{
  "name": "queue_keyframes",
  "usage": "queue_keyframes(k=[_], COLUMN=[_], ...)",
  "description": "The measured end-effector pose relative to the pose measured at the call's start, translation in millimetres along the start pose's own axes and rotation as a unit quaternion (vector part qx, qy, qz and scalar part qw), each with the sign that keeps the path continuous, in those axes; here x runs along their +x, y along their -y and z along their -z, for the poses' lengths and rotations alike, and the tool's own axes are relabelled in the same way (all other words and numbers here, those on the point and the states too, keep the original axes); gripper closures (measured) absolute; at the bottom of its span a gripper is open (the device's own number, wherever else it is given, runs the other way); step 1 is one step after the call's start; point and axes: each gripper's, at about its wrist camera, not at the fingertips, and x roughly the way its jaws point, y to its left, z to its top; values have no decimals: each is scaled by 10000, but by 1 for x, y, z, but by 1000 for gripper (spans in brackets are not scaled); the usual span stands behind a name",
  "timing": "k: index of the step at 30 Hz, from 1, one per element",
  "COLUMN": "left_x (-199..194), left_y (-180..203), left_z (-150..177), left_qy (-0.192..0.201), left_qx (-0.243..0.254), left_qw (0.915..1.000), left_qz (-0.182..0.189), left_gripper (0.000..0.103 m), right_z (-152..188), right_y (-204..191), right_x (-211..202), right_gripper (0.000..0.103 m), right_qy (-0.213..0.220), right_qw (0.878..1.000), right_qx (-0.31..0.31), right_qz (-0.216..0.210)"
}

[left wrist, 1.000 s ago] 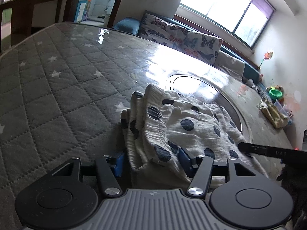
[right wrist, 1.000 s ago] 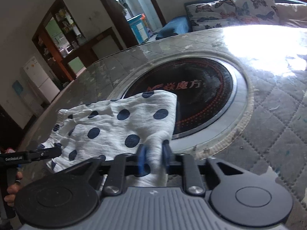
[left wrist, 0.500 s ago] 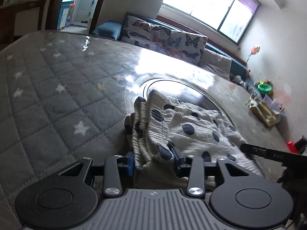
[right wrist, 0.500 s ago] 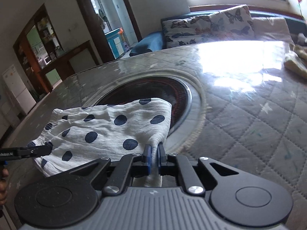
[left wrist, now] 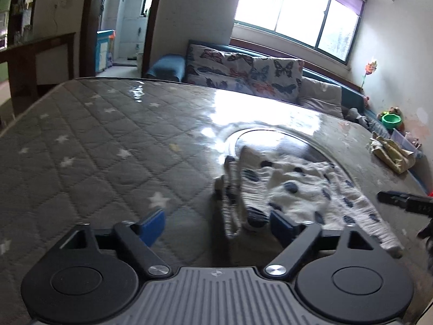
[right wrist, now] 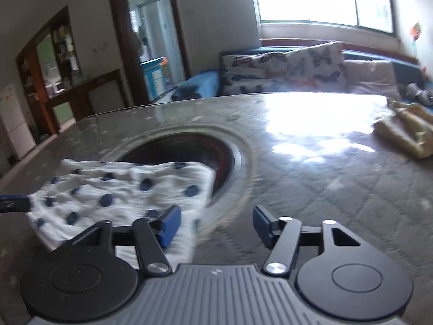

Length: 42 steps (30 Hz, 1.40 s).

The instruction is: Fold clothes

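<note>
Polka-dot garment (left wrist: pixel 297 189) apparently released, left gripper (left wrist: pixel 216 224) and right gripper (right wrist: pixel 215 226) opening, nothing clamped

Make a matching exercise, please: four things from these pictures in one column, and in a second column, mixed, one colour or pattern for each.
Things:
1. garment
2. gripper pads
3. cushion
4. bowl

Colour or pattern:
A. green
B. butterfly print
C. white with dark dots
D. blue

Pairs: 1-C, 2-D, 3-B, 4-A
</note>
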Motion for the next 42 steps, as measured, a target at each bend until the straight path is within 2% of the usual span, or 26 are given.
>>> queue_keyframes(k=[2, 6, 9, 12, 13, 19, 23, 27, 28, 33, 42], left_x=[-3, -4, -5, -9, -11, -2, 12, 26, 27, 32, 43], left_y=[-5, -12, -15, -20, -21, -41, -46, -48, -48, -48, -56], left_z=[5, 13, 18, 22, 23, 20, 15, 12, 12, 11, 4], left_qy=[-5, -6, -11, -9, -17, -201, -262, -280, -265, -160, 48], left_qx=[27, 157, 184, 174, 176, -48, 67, 132, 163, 202, -16], left_qw=[10000, 9996, 9998, 9997, 9997, 9988, 9953, 9922, 9919, 9909, 9871], left_qz=[-22, -223, -48, 188, 159, -447, -929, -1204, -1233, -1320, -1602], left_gripper=[8, 1, 0, 0, 0, 0, 0, 0, 0, 0, 0], right_z=[1, 4, 8, 12, 14, 16, 16, 17, 17, 18, 18], right_y=[10, 25, 35, 43, 45, 48, 49, 54, 56, 60, 66], right_x=[-2, 0, 4, 7, 8, 18, 22, 24, 25, 27, 29], right_gripper=[36, 27, 24, 23, 22, 16, 9, 3, 0, 0, 0], right_qy=[49, 65, 14, -58, -71, -187, -158, -179, -191, -237, -275], right_qw=[9995, 9957, 9931, 9922, 9918, 9891, 9884, 9882, 9883, 9892, 9904], right_qx=[-23, -243, -300, -198, -197, -284, -249, -123, -88, 12, 156], right_qz=[313, 895, 1134, 1228, 1257, 1432, 1488, 1514, 1510, 1448, 1348])
